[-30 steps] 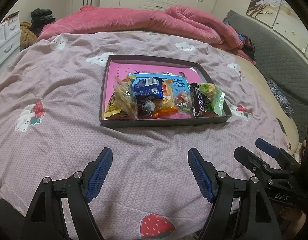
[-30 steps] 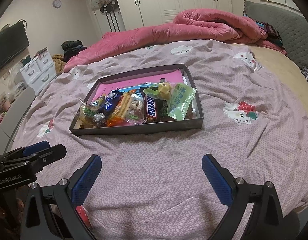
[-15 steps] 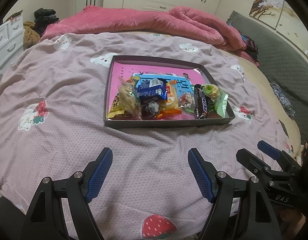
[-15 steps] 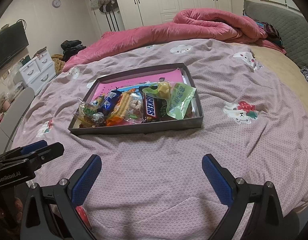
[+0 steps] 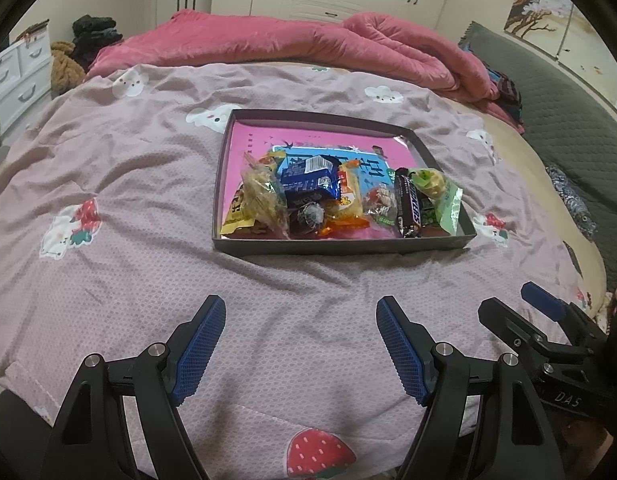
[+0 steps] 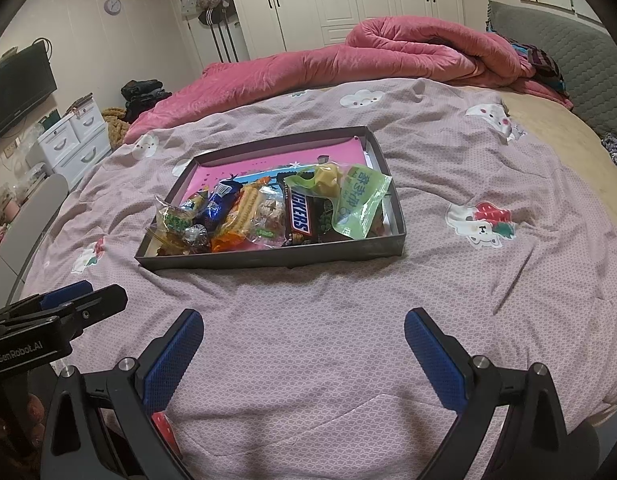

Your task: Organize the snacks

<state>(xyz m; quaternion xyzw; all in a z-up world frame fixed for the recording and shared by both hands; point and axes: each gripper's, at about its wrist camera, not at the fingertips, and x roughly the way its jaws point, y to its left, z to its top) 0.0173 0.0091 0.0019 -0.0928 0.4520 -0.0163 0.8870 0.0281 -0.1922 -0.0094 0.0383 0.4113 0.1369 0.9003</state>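
The snacks (image 5: 332,200) lie piled in the near half of a dark shallow tray (image 5: 340,246) with a pink floor, which sits on the lilac bedspread (image 5: 128,272). The chocolate bar (image 6: 299,216) lies beside the green packet (image 6: 358,204). In the left view the tray now sits a little farther up and to the right than a second ago; in the right view it has barely shifted. The left gripper (image 5: 300,338) hangs low over the bedspread, jaws spread wide and holding nothing, as before. The right gripper (image 6: 304,344) is likewise spread apart and empty. Only the right view shows the wall clock (image 6: 112,5) and television (image 6: 18,92); only the left shows the strawberry print (image 5: 320,454) whole.
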